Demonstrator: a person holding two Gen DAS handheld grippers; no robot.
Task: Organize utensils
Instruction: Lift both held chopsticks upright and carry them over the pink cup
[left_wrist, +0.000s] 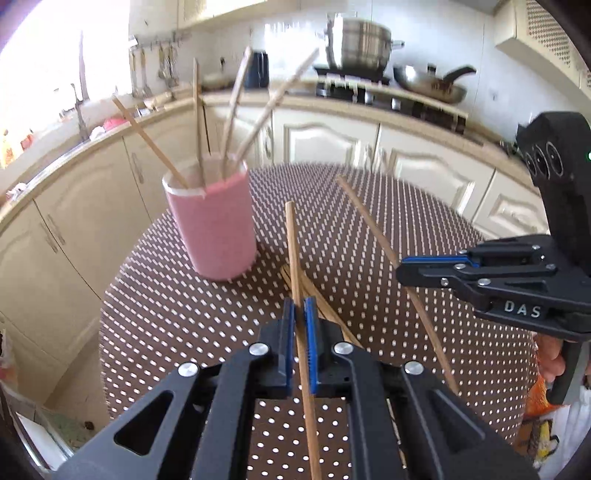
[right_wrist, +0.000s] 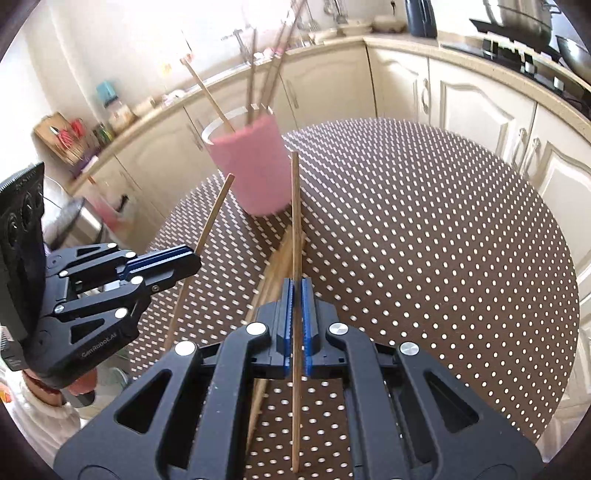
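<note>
Chopsticks are split three ways: several stand in the pink cup (left_wrist: 212, 225), a small loose pile (right_wrist: 280, 258) lies on the table, and one is clamped in each gripper. Largest in view is the round table (right_wrist: 443, 240), covered in a brown cloth with white dots. Cream kitchen cabinets (left_wrist: 325, 142) curve behind it, and a steel pot (left_wrist: 360, 42) and a wok (left_wrist: 428, 83) sit on the stove. The pink cup stands on the cloth toward its far left edge, just beyond the loose pile. Left gripper (left_wrist: 299, 306) has its blue pads shut on a chopstick (left_wrist: 291, 251) whose tip points up beside the cup. Right gripper (right_wrist: 295, 288) is likewise closed on a chopstick (right_wrist: 294, 206), its tip near the cup's wall.
</note>
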